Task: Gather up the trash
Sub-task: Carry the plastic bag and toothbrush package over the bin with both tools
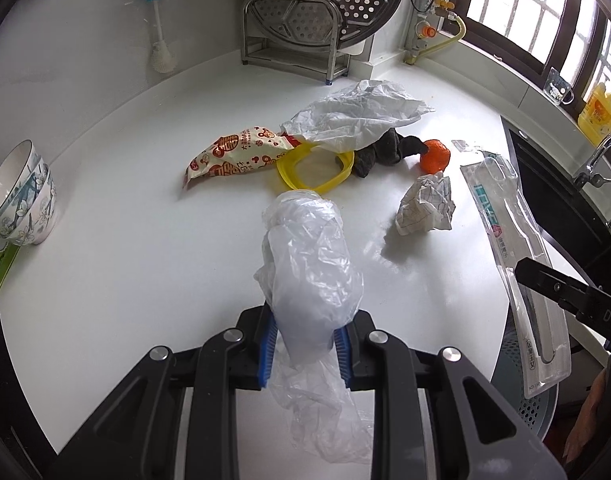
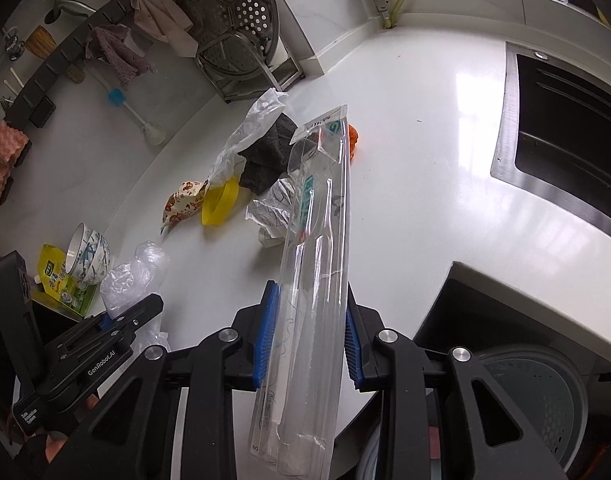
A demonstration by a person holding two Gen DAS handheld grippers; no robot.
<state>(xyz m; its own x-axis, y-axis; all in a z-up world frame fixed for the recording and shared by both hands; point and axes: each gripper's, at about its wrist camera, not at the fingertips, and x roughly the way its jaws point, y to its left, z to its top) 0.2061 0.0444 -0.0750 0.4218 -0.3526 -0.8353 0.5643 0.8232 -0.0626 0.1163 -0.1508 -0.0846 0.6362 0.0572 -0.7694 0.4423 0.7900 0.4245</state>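
My left gripper is shut on a crumpled clear plastic bag, lifted over the white counter. My right gripper is shut on a long clear toothbrush package, which sticks out forward past the pads. On the counter beyond lie a ball of crumpled paper, an orange peel, a white plastic bag, a red-patterned wrapper, a yellow lid ring and a dark cloth. The right wrist view shows the left gripper at lower left with its bag.
Stacked bowls stand at the left edge. A dish rack with a steamer plate fills the back corner. The sink lies to the right. A perforated bin sits below the counter's front edge. A yellow bottle stands by the window.
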